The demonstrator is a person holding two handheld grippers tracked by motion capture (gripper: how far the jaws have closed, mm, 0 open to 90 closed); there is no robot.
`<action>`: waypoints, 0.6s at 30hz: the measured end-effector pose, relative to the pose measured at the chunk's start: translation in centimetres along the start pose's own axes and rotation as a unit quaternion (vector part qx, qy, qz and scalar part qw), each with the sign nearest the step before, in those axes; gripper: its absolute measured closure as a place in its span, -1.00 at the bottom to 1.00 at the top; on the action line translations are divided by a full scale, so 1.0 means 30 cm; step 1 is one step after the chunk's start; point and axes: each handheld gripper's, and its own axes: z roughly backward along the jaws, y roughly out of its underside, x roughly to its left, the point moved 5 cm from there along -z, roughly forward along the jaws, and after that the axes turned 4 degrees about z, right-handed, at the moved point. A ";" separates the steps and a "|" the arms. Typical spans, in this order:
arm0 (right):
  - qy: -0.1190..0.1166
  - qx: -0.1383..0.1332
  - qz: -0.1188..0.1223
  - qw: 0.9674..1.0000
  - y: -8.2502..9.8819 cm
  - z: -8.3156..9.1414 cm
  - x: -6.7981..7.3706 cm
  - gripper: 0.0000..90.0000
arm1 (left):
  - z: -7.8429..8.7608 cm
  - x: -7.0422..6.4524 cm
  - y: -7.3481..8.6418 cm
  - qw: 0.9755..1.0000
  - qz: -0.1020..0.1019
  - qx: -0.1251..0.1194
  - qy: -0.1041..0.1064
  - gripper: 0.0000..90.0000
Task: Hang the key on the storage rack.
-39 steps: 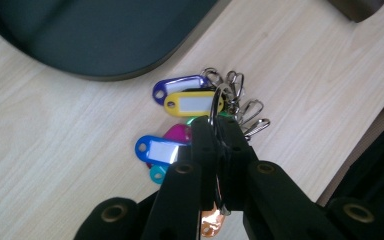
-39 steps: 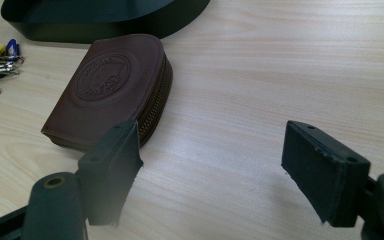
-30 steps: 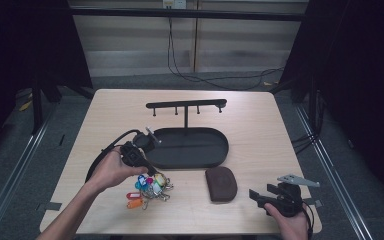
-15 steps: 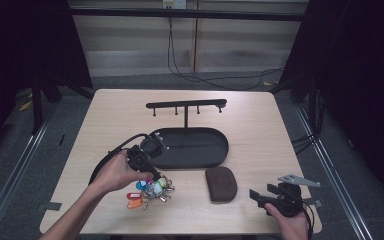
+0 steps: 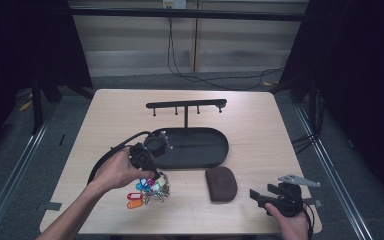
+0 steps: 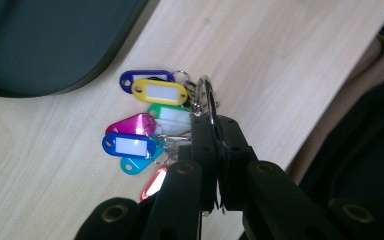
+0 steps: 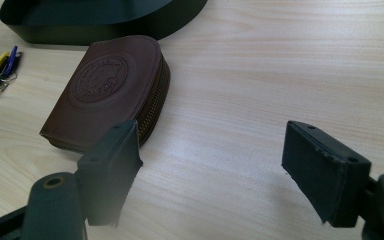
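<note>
Lab: lone table [image 5: 260, 130], dark curtains [image 5: 365, 75], loose cables [image 5: 200, 75].

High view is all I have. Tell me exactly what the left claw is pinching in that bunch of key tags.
Observer: The left claw is shut on the metal key ring, not on a tag; the coloured tags fan out beside it.
Operator: Report the right claw's jaws.
Observer: The right claw is open, with bare table between its jaws.
Operator: Describe the pouch up close.
Observer: The brown pouch has a round embossed stamp on top and a zip along its edge.
</note>
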 end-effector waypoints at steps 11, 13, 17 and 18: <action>-0.001 0.000 0.000 1.000 0.000 0.001 0.000 -0.49 | 0.061 -0.008 -0.020 1.000 -0.013 -0.002 0.006 0.95; -0.001 0.000 0.000 1.000 0.000 0.001 0.001 -0.49 | 0.074 0.000 -0.021 1.000 -0.011 -0.001 0.004 0.96; -0.001 -0.002 0.002 1.000 -0.001 0.003 0.003 -0.49 | 0.102 0.009 -0.025 1.000 -0.007 -0.007 0.008 0.95; 0.000 -0.003 0.002 1.000 -0.001 0.003 0.003 -0.49 | 0.108 0.010 -0.026 1.000 -0.003 -0.009 0.010 0.96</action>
